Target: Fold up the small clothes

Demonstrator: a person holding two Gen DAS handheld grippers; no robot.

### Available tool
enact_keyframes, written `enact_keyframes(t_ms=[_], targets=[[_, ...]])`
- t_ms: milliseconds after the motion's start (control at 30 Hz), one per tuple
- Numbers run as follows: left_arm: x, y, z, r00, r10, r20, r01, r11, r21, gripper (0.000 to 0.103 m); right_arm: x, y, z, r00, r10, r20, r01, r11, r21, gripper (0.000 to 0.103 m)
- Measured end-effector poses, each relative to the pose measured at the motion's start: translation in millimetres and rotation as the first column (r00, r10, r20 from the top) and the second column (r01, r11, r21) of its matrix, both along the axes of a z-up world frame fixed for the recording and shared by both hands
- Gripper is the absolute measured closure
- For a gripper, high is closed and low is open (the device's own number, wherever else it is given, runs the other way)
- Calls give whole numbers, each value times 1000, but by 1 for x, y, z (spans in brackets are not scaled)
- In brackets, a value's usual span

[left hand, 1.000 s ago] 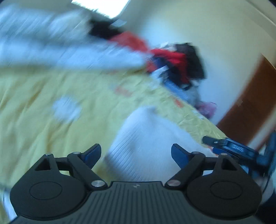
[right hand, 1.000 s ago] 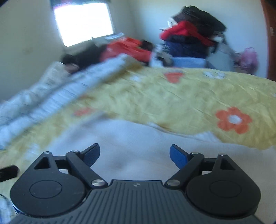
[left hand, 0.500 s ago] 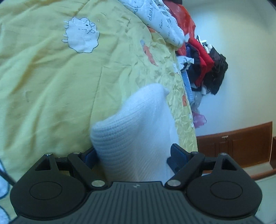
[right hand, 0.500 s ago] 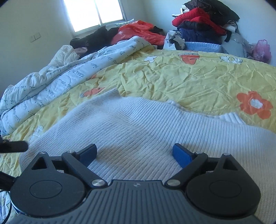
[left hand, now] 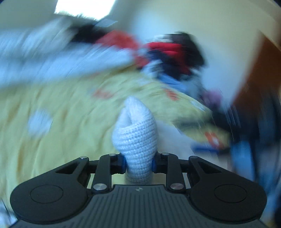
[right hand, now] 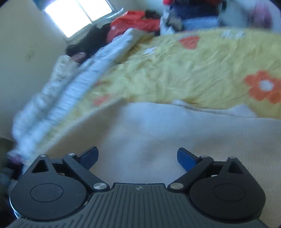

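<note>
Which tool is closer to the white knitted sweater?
Left. The left tool is shut on a bunched fold of the white knitted sweater. The right tool is open, hovering just over the sweater.

The knit (left hand: 136,135) stands up between the left gripper's (left hand: 138,164) closed fingers, with the bedspread (left hand: 66,112) spreading ahead and to its left. Farther ahead lies a quilt (left hand: 52,57) at left and a clothes pile (left hand: 168,54) at right (both blurred). Under the right gripper (right hand: 137,157) the knit (right hand: 175,133) lies on the bedspread (right hand: 193,70), which runs ahead; the quilt (right hand: 73,86) lies ahead-left, the clothes pile (right hand: 191,15) far ahead.
</note>
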State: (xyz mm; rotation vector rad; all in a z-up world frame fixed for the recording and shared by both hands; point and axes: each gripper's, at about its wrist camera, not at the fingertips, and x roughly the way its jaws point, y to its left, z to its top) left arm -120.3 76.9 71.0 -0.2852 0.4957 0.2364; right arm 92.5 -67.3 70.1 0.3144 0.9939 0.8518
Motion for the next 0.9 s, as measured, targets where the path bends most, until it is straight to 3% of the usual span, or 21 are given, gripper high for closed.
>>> enact_keyframes(t_ms=[67,167,300,433,500,533,567,600,633,733,900], targets=[[3,-29,-1,998,-66,-1,65,982,179,79,10,15,17,991,81,-104,-75,995,63,5],[6,-53,-10,992,-120,-39,126,938,324,79,18,43,28,970,173,-170,-170,985,31,4],[8,-57,-17,990,-129,-64,144,910,388,79,22,86,26,957,234,-173,-263,950,-170,7],[12,-61,-25,988,-132,-85,156,885,439,79,9,134,18,932,338,-134,-363,847,-389,16],[16,-65,-28,987,-132,-93,160,878,452,79,-3,153,15,915,397,-75,-382,789,-481,24],[16,-64,-28,987,-130,-96,160,877,454,79,-7,161,14,906,421,-40,-377,764,-524,35],[15,-64,-26,987,-129,-98,159,878,451,79,-7,165,13,901,434,-7,-365,751,-550,59],[15,-62,-25,987,-129,-99,160,881,446,79,-6,166,12,895,446,21,-358,746,-561,72],[12,-61,-24,986,-134,-97,163,882,443,79,-4,163,13,891,454,24,-369,753,-544,76],[5,-66,-19,984,-153,-92,178,881,439,80,-1,145,16,879,473,50,-384,769,-511,78],[-6,-84,-10,972,-227,-59,228,851,474,81,7,84,42,897,424,125,-346,850,-396,80]])
